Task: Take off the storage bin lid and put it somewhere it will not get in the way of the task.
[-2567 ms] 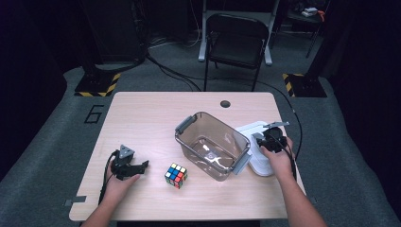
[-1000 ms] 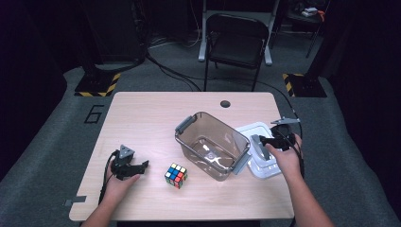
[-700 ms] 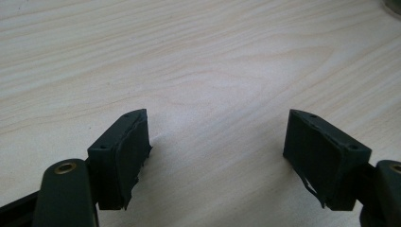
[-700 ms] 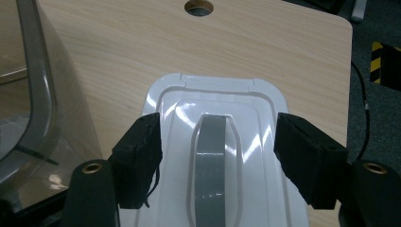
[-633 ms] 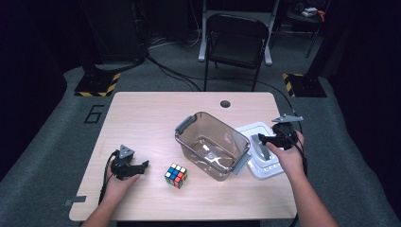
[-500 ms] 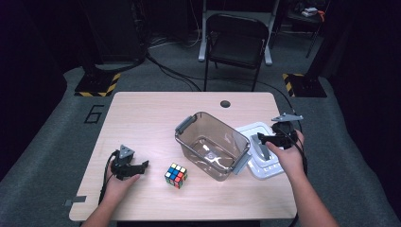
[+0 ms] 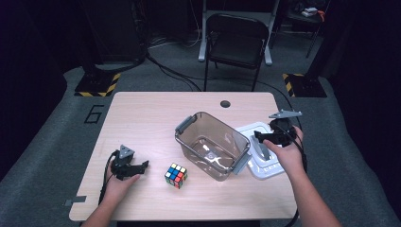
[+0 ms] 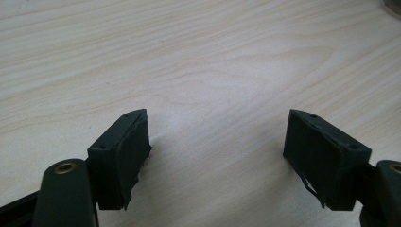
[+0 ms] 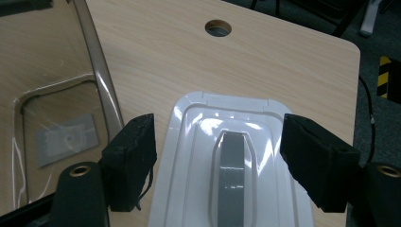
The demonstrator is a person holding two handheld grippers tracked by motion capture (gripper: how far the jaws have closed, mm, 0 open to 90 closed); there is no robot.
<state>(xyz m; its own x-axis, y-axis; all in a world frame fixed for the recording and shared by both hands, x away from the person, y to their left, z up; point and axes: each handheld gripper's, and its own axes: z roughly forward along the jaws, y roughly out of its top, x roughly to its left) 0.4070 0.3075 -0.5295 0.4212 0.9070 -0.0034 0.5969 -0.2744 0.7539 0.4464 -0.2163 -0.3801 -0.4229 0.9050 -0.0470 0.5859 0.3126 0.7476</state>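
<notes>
Wooden table (image 7: 142, 113), cable hole (image 7: 225, 103) near far edge; black folding chair (image 7: 235, 45) behind; colour cube (image 7: 175, 175) near front.

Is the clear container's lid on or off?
Off: the white lid lies flat on the table beside the open, empty container.

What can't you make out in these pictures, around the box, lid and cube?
- White lid: in the high view the right gripper and hand cover its middle; in the right gripper view the bottom edge cuts off its near end.
- Puzzle cube: its far and under faces are turned away in the high view.
- Clear box: the label on its floor is too small to read.
</notes>
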